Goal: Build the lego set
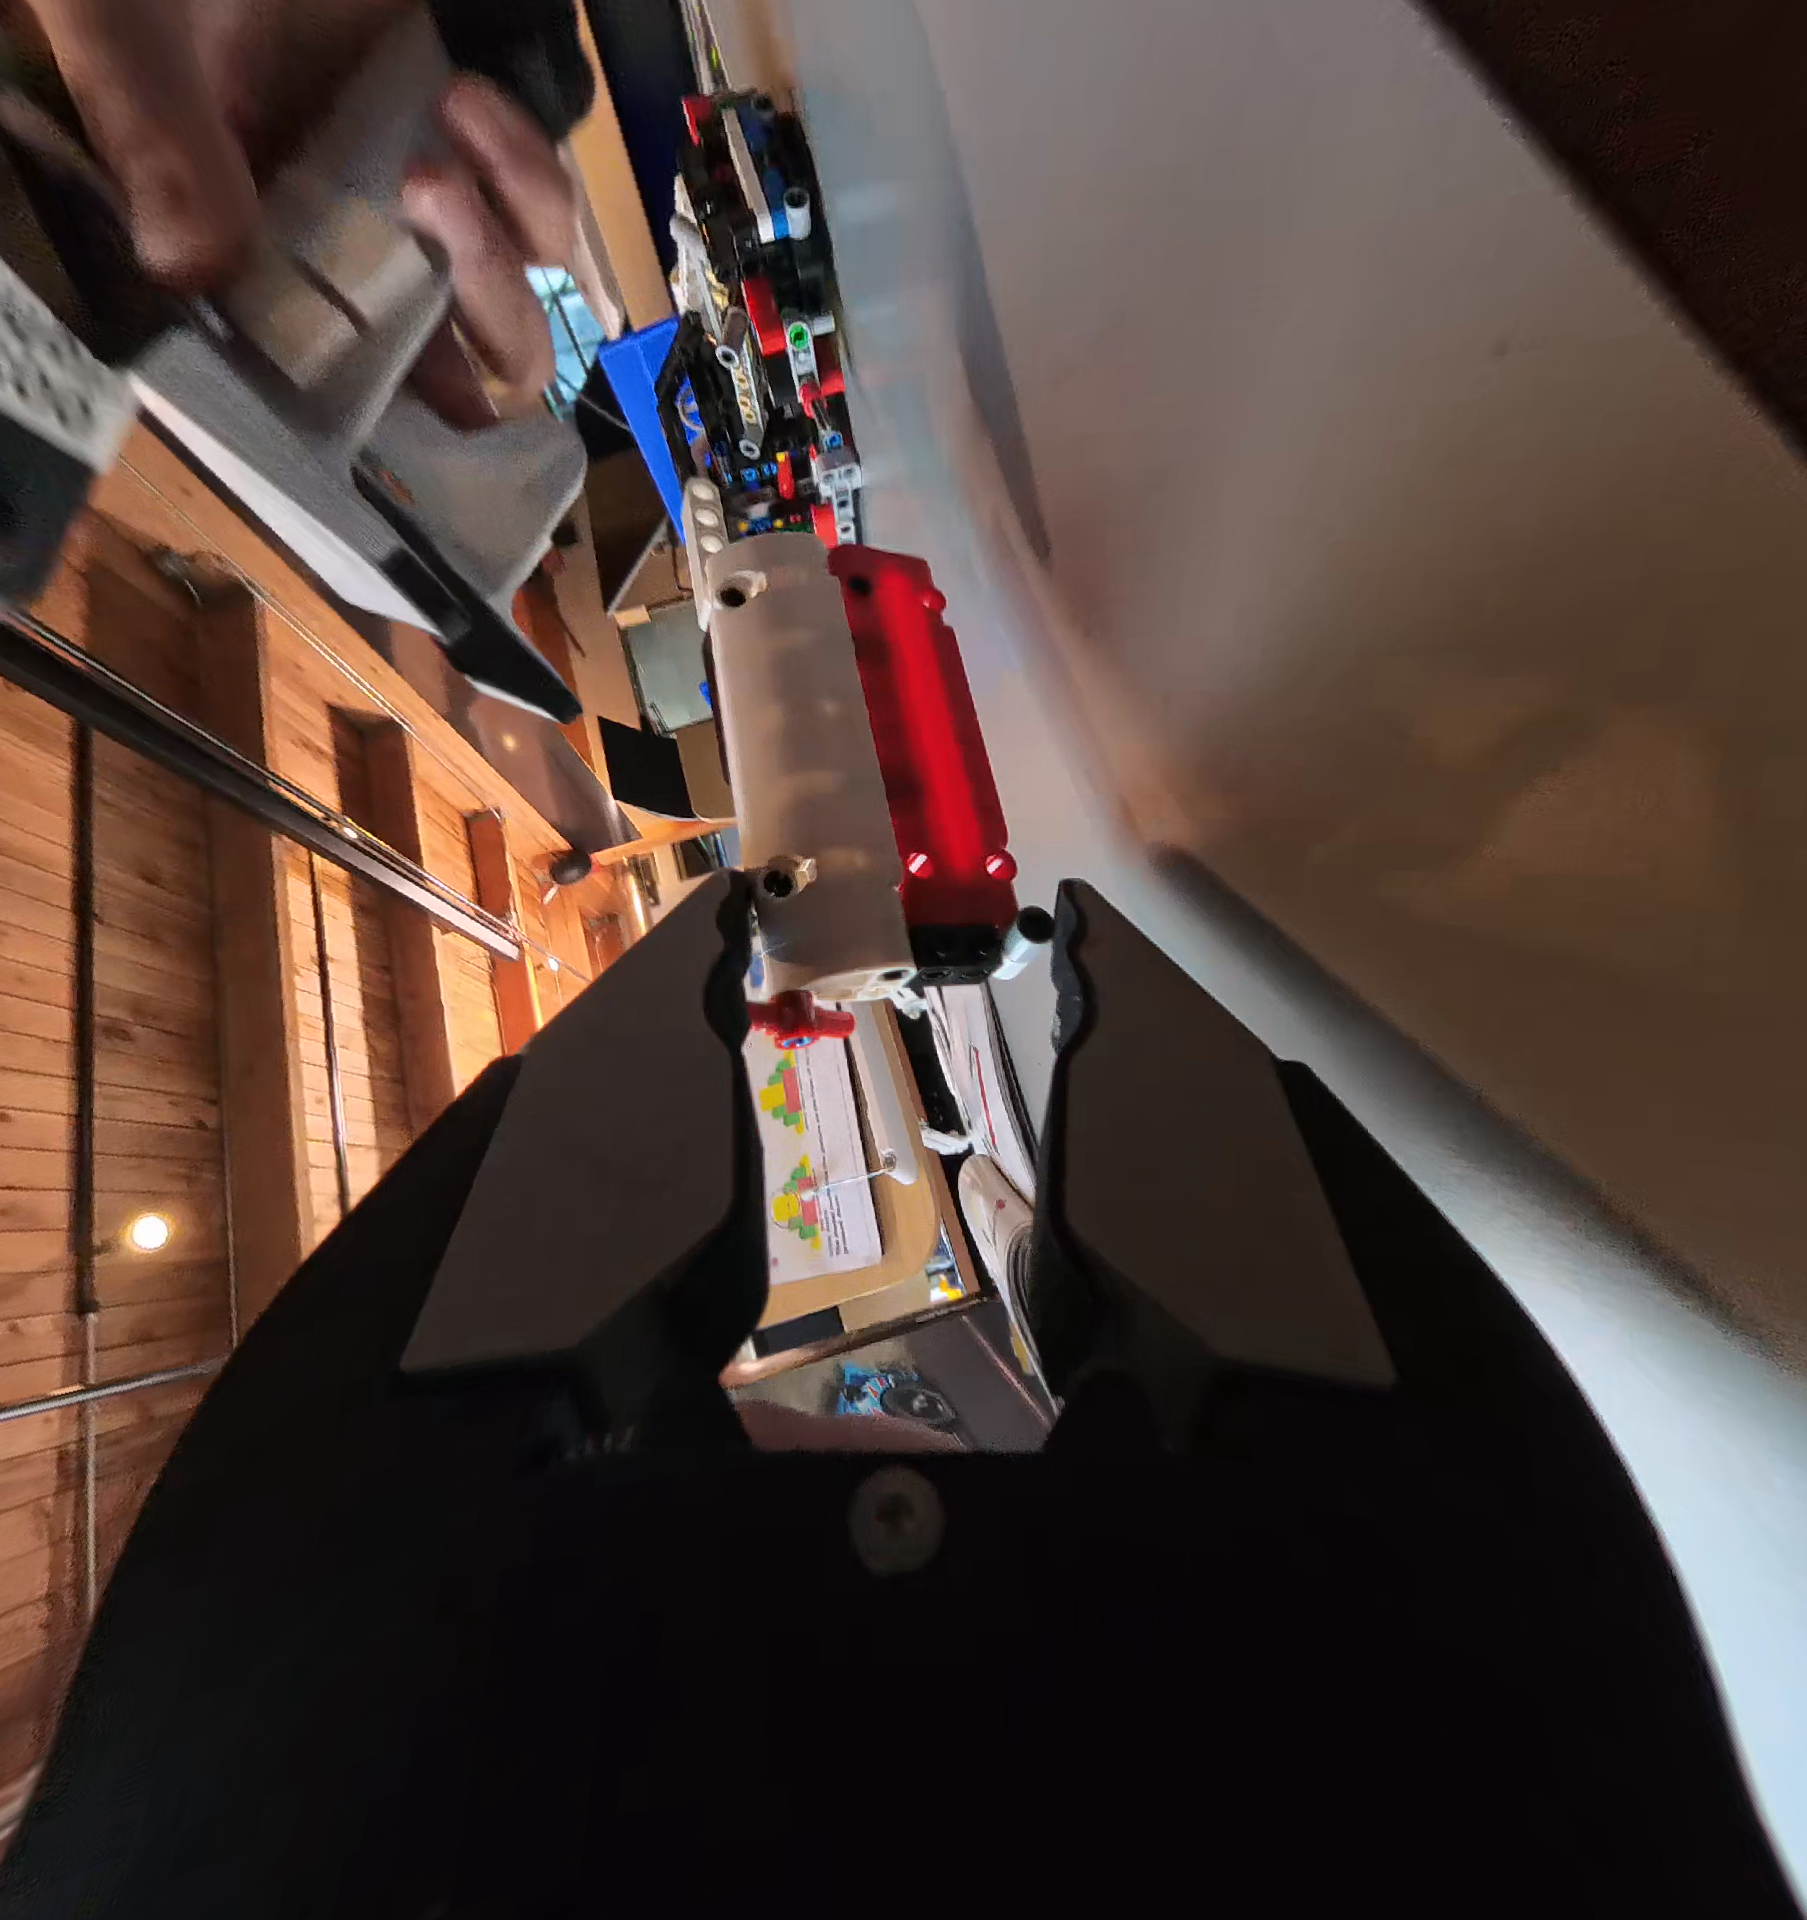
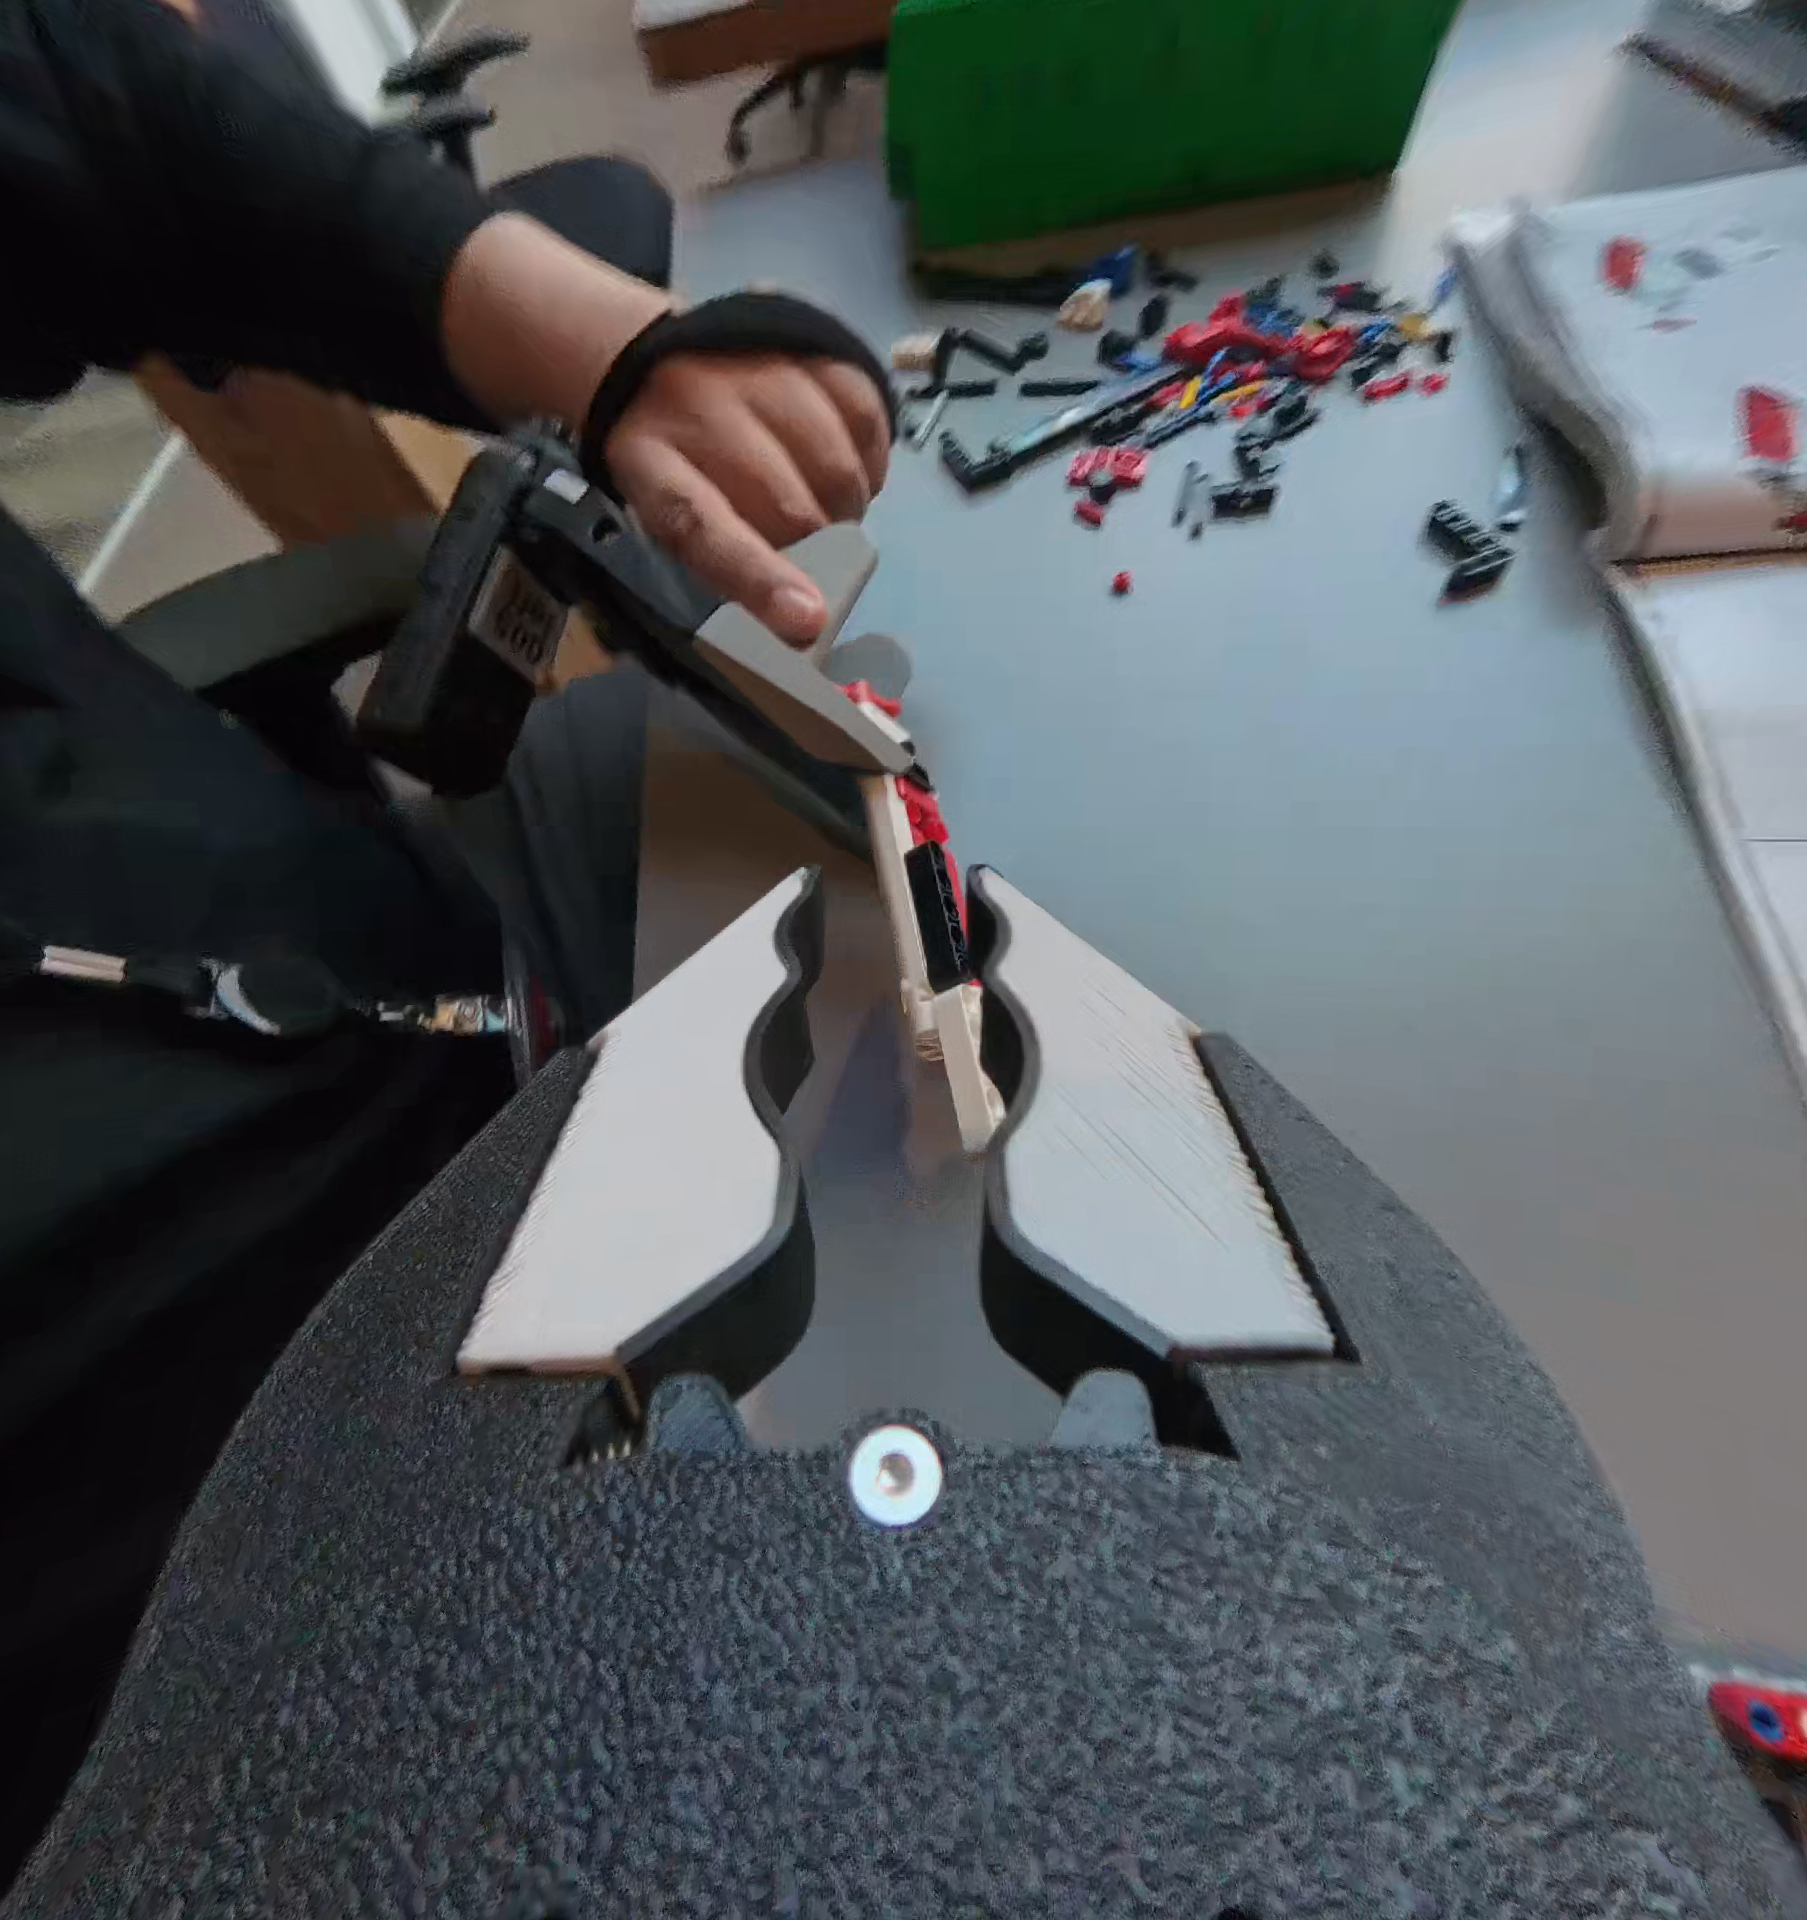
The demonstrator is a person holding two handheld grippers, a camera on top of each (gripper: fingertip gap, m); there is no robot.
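Lego assembly (image 1: 857, 769): white panel beside red beam.

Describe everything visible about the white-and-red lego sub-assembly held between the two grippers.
The lego sub-assembly is a long, narrow plastic build: a white panel beside a glossy red one, with black pieces and a small light pin at the near end. The left gripper clamps that end. In the right wrist view it hangs tilted above the grey table, its far end between the open right gripper, against one finger.

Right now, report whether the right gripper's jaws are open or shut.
Open. On the right gripper the jaws stand apart, with a gap beside the lego assembly.
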